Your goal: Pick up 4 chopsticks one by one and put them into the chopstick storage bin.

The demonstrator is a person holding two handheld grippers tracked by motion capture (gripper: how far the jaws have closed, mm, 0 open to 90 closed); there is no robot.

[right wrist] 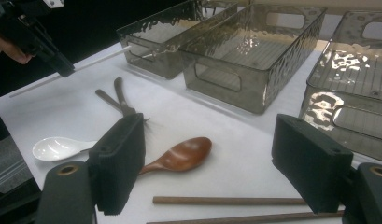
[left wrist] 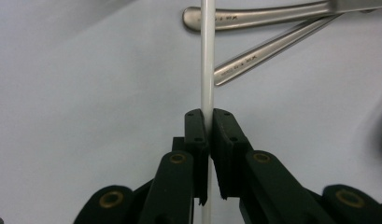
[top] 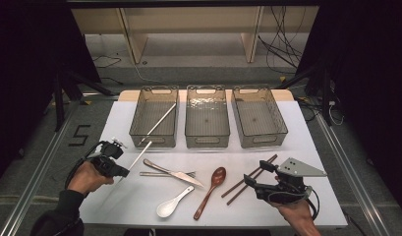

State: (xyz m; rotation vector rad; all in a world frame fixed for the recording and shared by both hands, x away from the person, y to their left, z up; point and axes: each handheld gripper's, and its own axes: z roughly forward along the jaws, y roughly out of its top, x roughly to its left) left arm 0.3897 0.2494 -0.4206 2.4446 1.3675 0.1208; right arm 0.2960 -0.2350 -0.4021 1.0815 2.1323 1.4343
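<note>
Over on the left, the left gripper [top: 124,172] is clamped on a white chopstick [top: 139,155] held just off the worktop [top: 306,142], and its twin [top: 157,124] already leans in the left bin [top: 154,118]. Mid-worktop, knife [top: 174,172], fork [top: 164,174], white spoon [top: 173,202] and wooden spoon [top: 211,189] aren't sorted yet. On the right, the right gripper [top: 247,178] hangs released over the brown chopsticks [top: 247,181], so I'd say it's barely started.
</note>
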